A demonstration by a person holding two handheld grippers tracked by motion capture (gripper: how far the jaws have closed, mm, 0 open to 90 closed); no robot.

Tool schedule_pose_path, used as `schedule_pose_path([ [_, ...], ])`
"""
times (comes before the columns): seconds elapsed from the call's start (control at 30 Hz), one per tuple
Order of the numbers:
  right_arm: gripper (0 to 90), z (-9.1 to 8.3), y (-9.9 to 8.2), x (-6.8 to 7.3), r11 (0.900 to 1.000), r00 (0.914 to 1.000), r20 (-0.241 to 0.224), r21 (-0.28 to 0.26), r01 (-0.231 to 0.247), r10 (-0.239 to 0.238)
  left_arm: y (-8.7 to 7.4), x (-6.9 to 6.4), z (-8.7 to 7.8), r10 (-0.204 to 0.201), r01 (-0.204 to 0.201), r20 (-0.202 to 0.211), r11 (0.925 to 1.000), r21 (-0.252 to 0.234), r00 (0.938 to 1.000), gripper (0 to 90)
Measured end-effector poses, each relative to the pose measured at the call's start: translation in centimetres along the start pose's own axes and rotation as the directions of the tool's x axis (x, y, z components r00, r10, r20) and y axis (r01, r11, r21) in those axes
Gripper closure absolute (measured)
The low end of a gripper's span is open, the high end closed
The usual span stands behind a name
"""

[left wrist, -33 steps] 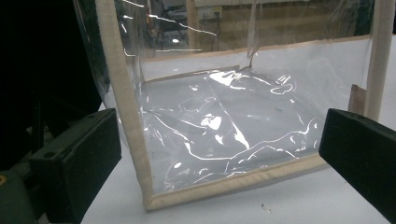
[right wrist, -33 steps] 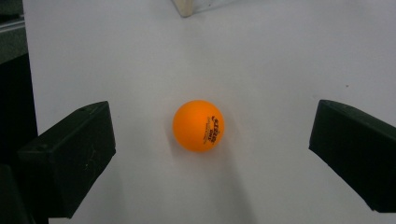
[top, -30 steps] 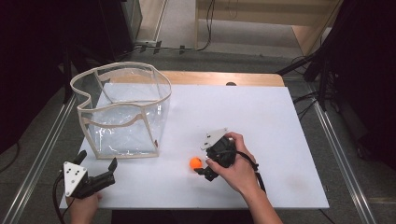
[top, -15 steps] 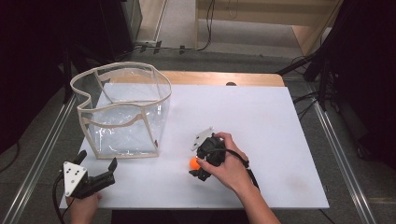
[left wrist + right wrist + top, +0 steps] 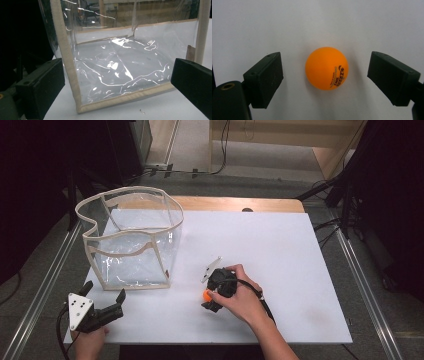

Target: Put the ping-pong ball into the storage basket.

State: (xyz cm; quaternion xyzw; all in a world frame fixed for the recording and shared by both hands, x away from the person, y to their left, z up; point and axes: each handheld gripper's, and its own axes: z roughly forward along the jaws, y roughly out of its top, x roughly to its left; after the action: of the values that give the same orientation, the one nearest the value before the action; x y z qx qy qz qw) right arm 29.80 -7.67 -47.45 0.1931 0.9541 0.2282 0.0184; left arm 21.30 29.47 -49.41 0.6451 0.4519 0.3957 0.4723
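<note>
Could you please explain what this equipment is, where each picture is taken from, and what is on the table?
No robot is at work here: a person holds a hand-held two-jaw black gripper in each hand. One picture comes from a fixed camera above the white table, looking down. The other two come from small cameras riding on the grippers, looking out between their own jaws.

On the table stands a clear plastic bag with cream fabric edging, open at the top. The left gripper points at it with open jaws and holds nothing. The right gripper is lowered over a small orange table-tennis ball lying on the table. Its jaws have just been closing, with the ball between them, but gaps remain on both sides, so nothing is gripped yet.
</note>
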Motion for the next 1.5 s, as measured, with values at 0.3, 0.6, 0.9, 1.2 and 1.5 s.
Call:
schedule_pose_path([
  [0.3, 27.6, 0.7, 0.1, -0.1, 0.9994, 0.9997, 0.02, 0.031, -0.012, 0.011, 0.0, 0.0, 0.0, 0.001, -0.001, -0.002, 1.0, 0.001, 1.0, 0.0],
  [0.6, 40.5, 0.9, 0.0, -0.3, 0.9982, 0.9992, 0.014, 0.048, -0.037, 0.036, 0.0, 0.0, 0.0, 0.002, -0.002, -0.002, 1.0, 0.0, 1.0, 0.0],
  [0.9, 47.4, 1.0, 0.1, -0.5, 0.9982, 0.9995, -0.008, 0.05, -0.031, 0.032, 0.0, 0.0, 0.0, 0.002, -0.002, -0.002, 1.0, 0.001, 1.0, 0.0],
  [1.2, 47.4, 0.3, 0.4, -0.7, 0.9984, 0.9992, -0.019, 0.046, -0.033, 0.034, 0.0, 0.0, 0.0, 0.003, -0.003, -0.001, 1.0, 0.0, 1.0, 0.0],
  [1.5, 47.4, -0.3, 1.3, -1.0, 0.9986, 0.9992, -0.023, 0.043, -0.031, 0.032, 0.0, 0.0, 0.0, 0.003, -0.003, 0.0, 1.0, 0.001, 1.0, 0.0],
])
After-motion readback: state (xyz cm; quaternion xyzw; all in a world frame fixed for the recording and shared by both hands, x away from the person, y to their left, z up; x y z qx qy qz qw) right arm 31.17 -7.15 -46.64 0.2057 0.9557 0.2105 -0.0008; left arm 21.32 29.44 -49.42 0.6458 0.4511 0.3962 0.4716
